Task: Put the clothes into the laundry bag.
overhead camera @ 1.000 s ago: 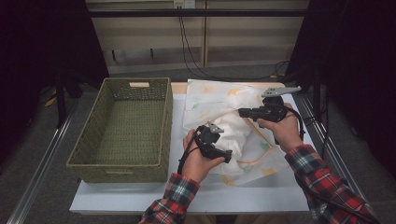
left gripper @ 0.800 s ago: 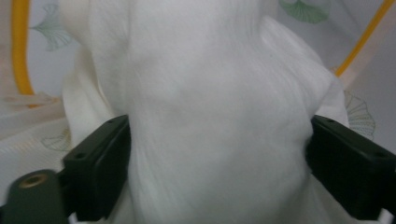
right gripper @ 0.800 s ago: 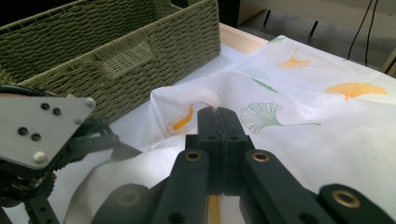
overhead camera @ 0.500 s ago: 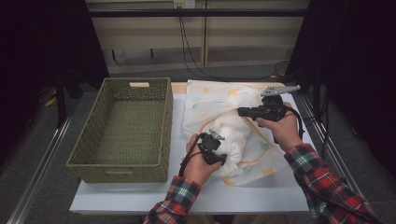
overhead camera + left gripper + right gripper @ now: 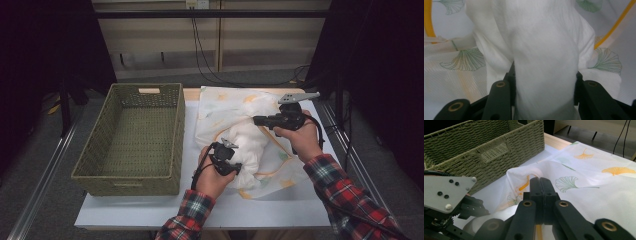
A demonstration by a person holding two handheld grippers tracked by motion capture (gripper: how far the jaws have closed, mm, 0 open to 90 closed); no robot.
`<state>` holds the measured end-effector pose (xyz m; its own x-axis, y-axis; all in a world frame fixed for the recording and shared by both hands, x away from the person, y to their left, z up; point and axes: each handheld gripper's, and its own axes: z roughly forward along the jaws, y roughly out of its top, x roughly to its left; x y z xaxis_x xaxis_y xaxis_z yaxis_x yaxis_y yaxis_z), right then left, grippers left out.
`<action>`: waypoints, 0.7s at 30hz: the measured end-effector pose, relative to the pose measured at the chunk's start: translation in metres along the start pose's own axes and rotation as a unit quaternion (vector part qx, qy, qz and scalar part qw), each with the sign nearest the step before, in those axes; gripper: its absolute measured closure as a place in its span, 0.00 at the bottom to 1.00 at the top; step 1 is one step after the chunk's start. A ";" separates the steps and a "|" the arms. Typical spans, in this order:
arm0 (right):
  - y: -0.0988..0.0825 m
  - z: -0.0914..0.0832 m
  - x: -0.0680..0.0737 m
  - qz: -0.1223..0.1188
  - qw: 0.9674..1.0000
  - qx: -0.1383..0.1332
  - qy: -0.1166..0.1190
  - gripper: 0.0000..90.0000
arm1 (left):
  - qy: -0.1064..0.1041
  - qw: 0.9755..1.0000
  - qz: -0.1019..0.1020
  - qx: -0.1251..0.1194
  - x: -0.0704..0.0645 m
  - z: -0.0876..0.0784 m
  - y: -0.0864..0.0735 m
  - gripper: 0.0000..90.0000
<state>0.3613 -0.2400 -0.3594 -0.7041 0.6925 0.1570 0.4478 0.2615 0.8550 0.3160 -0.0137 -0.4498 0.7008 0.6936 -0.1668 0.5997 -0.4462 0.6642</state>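
One white table (image 5: 150, 212), lower middle of the high view, with bare strips along its near edge and between basket and cloth. One green woven basket (image 5: 131, 137) at centre left, hollow, bare woven floor inside, near long side almost flush with the table's near edge; same basket (image 5: 484, 147) across the upper left of the right gripper view. One white cloth (image 5: 250, 135) printed with green and orange fan-shaped leaves and an orange line, spread right of centre, just beside the basket's right wall, bunched into a white hump at its middle.

Two grippers. Left gripper (image 5: 235, 160) at lower centre, jaws just closed in from wide and now clamped on either side of the white hump; in the left gripper view, cloth (image 5: 546, 65) bulging up between the two black jaws, pressed against both. Right gripper (image 5: 257, 120) right of centre, grey plate on top, jaws pressed together on a thin fold of the cloth (image 5: 599, 180), fabric pulled into a low ridge at the tips. Two hands in red plaid sleeves rising from the bottom edge.
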 end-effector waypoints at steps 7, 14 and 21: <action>0.001 0.001 0.003 -0.002 1.000 -0.003 0.005 1.00 | -0.015 1.000 0.005 -0.016 -0.002 -0.006 0.010 0.69; 0.003 -0.001 0.004 -0.002 1.000 -0.007 0.010 1.00 | -0.027 0.999 0.010 -0.031 -0.010 -0.001 0.025 0.69; 0.002 0.000 0.002 0.000 1.000 -0.006 0.011 1.00 | -0.019 0.999 0.012 -0.045 -0.007 0.007 0.031 0.68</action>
<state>0.3608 -0.2377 -0.3575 -0.7161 0.6775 0.1679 0.4414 0.2532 0.8608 0.3324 -0.0363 -0.4338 0.7301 0.6604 -0.1756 0.5463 -0.4097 0.7306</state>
